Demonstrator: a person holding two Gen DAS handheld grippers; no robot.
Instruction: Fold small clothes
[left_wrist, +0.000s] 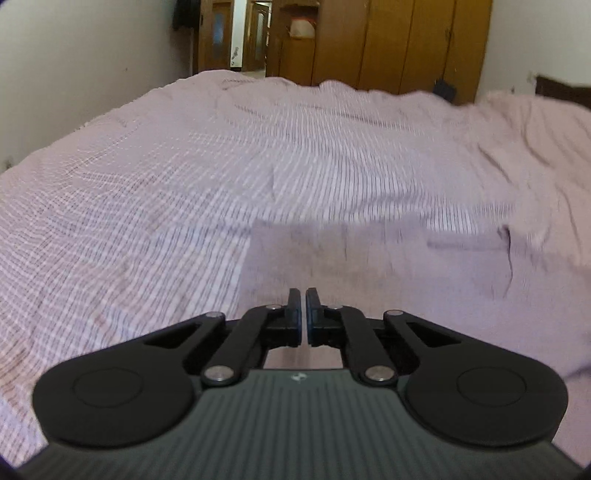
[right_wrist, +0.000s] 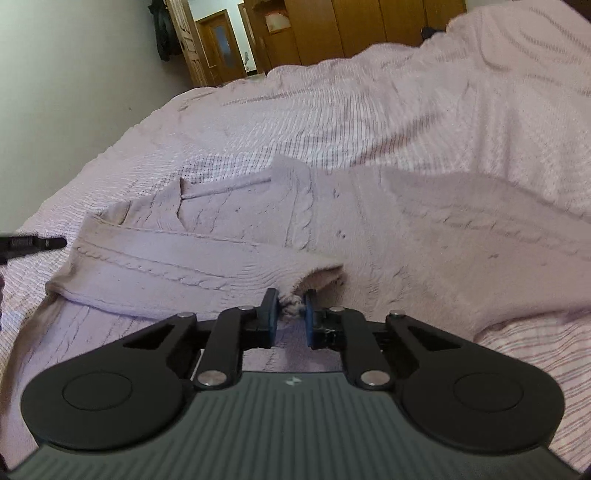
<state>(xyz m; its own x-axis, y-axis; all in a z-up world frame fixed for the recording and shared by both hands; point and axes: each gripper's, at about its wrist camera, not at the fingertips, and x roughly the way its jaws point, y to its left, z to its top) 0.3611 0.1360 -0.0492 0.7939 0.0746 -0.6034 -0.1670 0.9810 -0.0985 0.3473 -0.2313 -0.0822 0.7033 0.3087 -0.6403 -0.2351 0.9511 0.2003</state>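
Lilac cable-knit sweater (right_wrist: 207, 254) lies on the striped bedspread (right_wrist: 369, 110), near its front edge.
Right gripper (right_wrist: 291, 314) pinches a bunched knit edge; left gripper (left_wrist: 306, 317) is fully closed above the knit, with no fabric visible between its pads. Lift evenly; keep tension low to prevent stretching the fold.

Open bedspread (left_wrist: 258, 155) ahead, sweater (right_wrist: 406, 229) spread near, wardrobe (left_wrist: 388, 40) far behind

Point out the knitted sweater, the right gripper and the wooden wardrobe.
knitted sweater (right_wrist: 229, 218): right wrist view, cable-knit chest panel.
right gripper (right_wrist: 291, 308): right wrist view, between its fingertips, pinching sweater fabric.
wooden wardrobe (left_wrist: 399, 40): left wrist view, door panel.
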